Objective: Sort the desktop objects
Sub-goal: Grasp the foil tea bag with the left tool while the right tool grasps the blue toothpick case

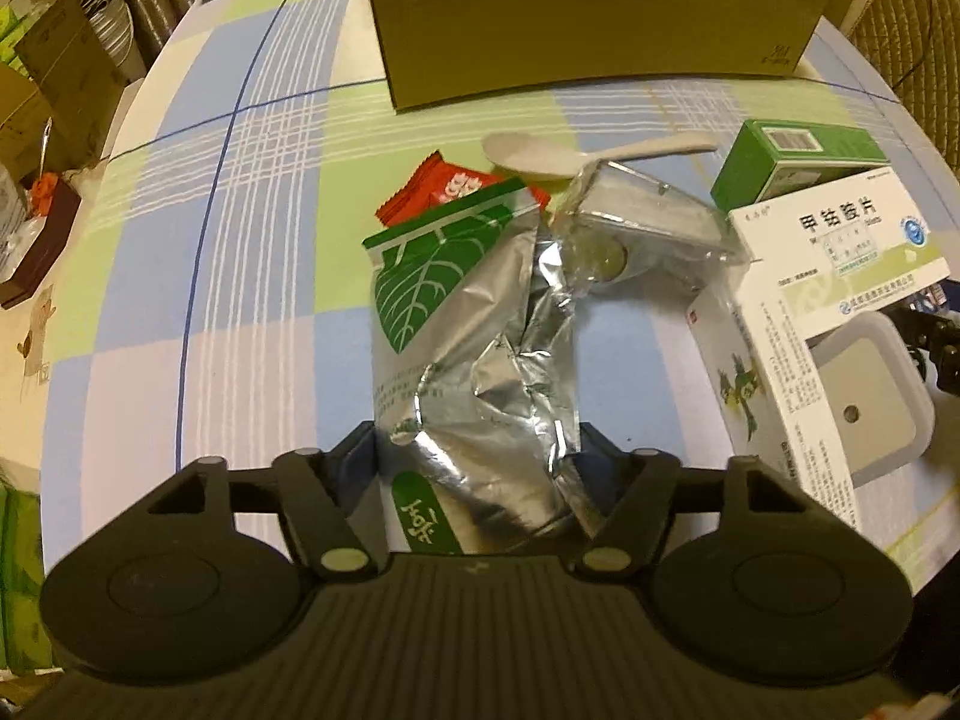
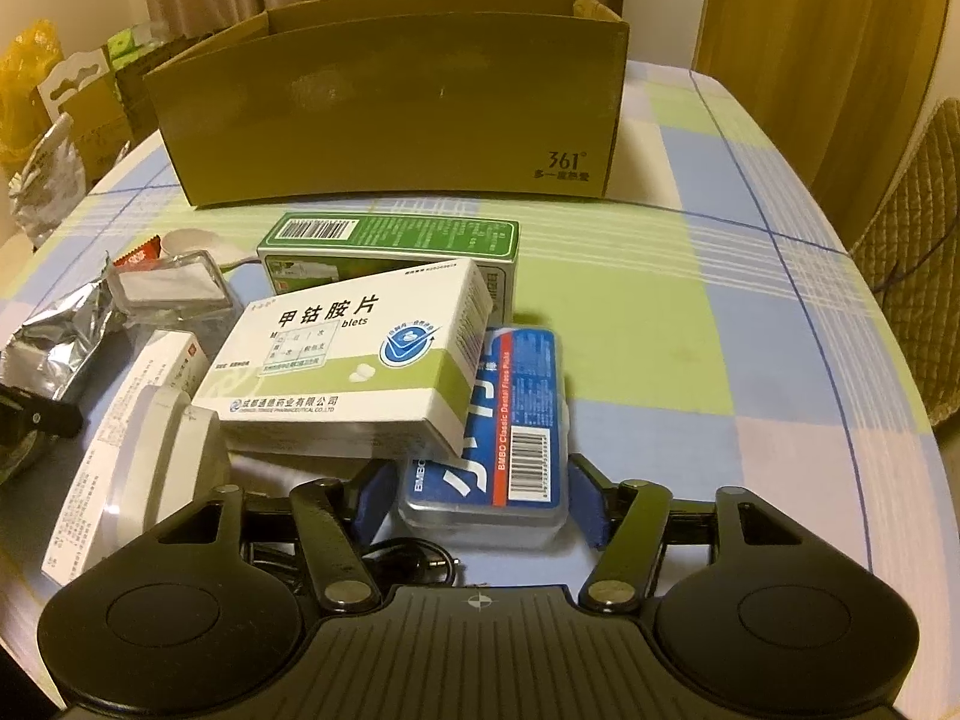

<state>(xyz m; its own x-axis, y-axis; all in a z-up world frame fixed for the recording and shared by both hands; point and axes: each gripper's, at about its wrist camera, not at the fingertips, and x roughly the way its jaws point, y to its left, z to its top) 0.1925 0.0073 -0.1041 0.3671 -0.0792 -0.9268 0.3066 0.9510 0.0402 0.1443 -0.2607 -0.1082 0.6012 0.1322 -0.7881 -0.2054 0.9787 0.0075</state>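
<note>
Your left gripper [image 1: 477,468] was closed on the foil bag [image 1: 474,336]. Your right gripper [image 2: 480,495] stood open around the "BMBO Classic Dental Floss Picks" case [image 2: 504,438], in front of the "361°" cardboard box [image 2: 390,114], where the tablecloth [image 2: 720,324] was free to the right.

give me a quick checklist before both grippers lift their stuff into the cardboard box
1. Left gripper around the foil bag: ok, bag sits between the fingers.
2. Right gripper around the floss pick box: ok.
3. Firm grip on either: cannot tell.
4. Floss pick box free to lift: not ok, white medicine box rests on it.
5. Cardboard box open on top: ok.
</note>
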